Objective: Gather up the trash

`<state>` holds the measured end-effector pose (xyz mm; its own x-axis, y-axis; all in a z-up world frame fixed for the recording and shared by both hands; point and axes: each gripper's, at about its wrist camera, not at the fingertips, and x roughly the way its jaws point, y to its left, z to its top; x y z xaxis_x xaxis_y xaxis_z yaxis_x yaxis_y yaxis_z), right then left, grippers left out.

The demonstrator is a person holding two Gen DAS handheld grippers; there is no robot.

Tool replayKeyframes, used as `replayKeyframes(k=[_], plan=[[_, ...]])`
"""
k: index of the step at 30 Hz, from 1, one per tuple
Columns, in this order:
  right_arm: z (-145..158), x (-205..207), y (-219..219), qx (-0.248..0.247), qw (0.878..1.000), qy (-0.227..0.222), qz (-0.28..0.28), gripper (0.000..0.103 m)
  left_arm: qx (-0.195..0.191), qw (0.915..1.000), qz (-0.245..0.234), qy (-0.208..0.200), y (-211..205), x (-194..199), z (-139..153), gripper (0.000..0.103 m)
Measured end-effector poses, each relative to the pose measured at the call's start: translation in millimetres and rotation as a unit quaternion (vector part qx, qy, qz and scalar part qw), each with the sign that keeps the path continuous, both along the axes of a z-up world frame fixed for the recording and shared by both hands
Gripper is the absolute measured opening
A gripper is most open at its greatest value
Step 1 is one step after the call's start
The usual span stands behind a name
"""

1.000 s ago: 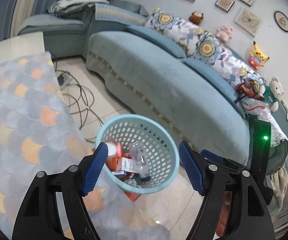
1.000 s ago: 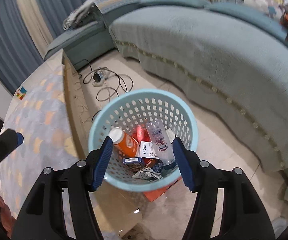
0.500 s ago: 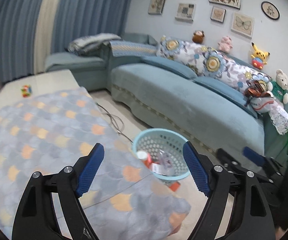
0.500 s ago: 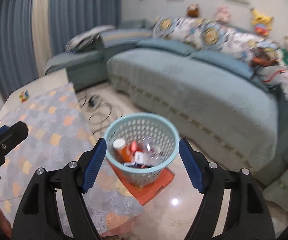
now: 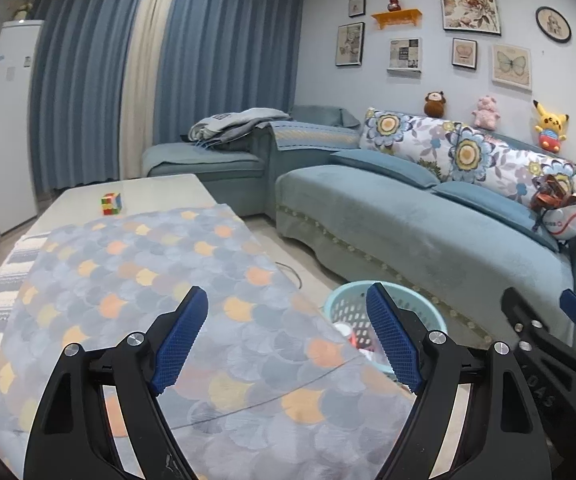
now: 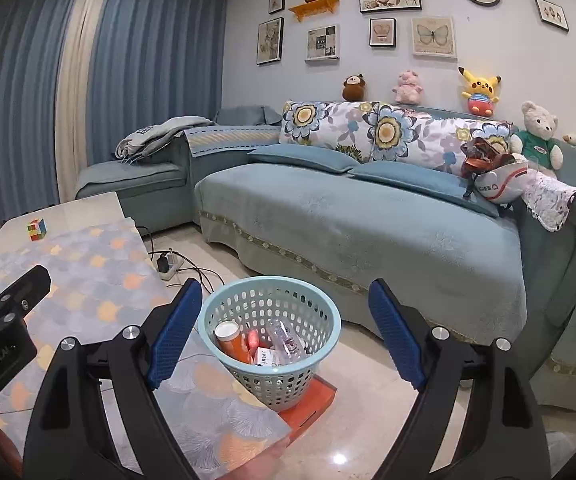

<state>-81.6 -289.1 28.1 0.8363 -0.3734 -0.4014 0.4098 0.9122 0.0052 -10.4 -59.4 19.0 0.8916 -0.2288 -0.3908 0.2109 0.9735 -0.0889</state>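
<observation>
With the left tool [image 5: 288, 334] and right tool [image 6: 283, 330], jaws just opening, both spread and empty, scan the counter [image 5: 155, 200] for leftover trash before returning to the laundry-style basket [image 6: 269, 320].

A puzzle cube [image 5: 111, 203] sits on the table [image 5: 155, 188] near the sofa [image 6: 368, 224].

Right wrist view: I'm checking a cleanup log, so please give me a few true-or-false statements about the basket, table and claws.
1. The basket stands on the floor beside the table. True.
2. The basket is empty. False: it holds an orange bottle, a clear bottle and packaging.
3. A colour cube sits at the table's far end. True.
4. The right claw grips a bottle. False: its jaws are open, holding nothing.
5. The left claw holds trash. False: it is open and empty.
</observation>
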Motion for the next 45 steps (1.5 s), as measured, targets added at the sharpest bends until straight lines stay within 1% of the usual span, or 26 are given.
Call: replayKeyframes(k=[3, 5, 9, 10, 16, 21, 26, 34, 40, 45], plan=[[-1.2, 0.9, -0.1, 0.005, 1.0, -0.002, 0.003, 0.081, 0.018, 0.9996, 0.019, -0.011, -1.9, -0.2, -1.1, 0.079], [-1.6, 0.9, 0.0, 0.005, 1.0, -0.005, 0.004, 0.081, 0.026, 0.9994, 0.016, -0.016, -4.9, -1.2, -1.3, 0.082], [-2.2, 1.1, 2.9, 0.001, 1.0, -0.008, 0.011, 0.081, 0.033, 0.9993, 0.007, -0.016, -8.3, -2.7, -1.9, 0.084], [-2.6, 1.3, 3.3, 0.0, 1.0, -0.008, 0.015, 0.081, 0.033, 0.9993, 0.006, -0.018, -8.1, -2.9, -2.0, 0.086], [-3.7, 1.5, 1.5, 0.007, 1.0, -0.007, 0.018, 0.081, 0.043, 0.9988, -0.002, -0.024, -11.5, -5.6, -3.1, 0.089], [-3.2, -0.1, 0.2, 0.006, 1.0, -0.01, 0.017, 0.081, 0.037, 0.9991, -0.001, -0.022, -11.6, -6.7, -3.6, 0.09], [-3.7, -0.3, 2.8, 0.005, 1.0, -0.011, 0.02, 0.081, 0.035, 0.999, 0.0, -0.026, -11.3, -7.8, -3.6, 0.094], [-5.3, 0.3, 0.8, 0.009, 1.0, -0.008, 0.016, 0.081, 0.03, 0.9993, 0.002, -0.023, -8.5, -7.0, -3.6, 0.095], [-5.0, 0.8, 0.2, 0.012, 1.0, -0.009, 0.016, 0.084, 0.029, 0.9993, 0.002, -0.023, -5.7, -5.5, -2.7, 0.095], [-5.1, 0.9, 0.4, 0.013, 1.0, -0.009, 0.015, 0.085, 0.028, 0.9993, 0.002, -0.023, -5.6, -5.4, -2.8, 0.095]])
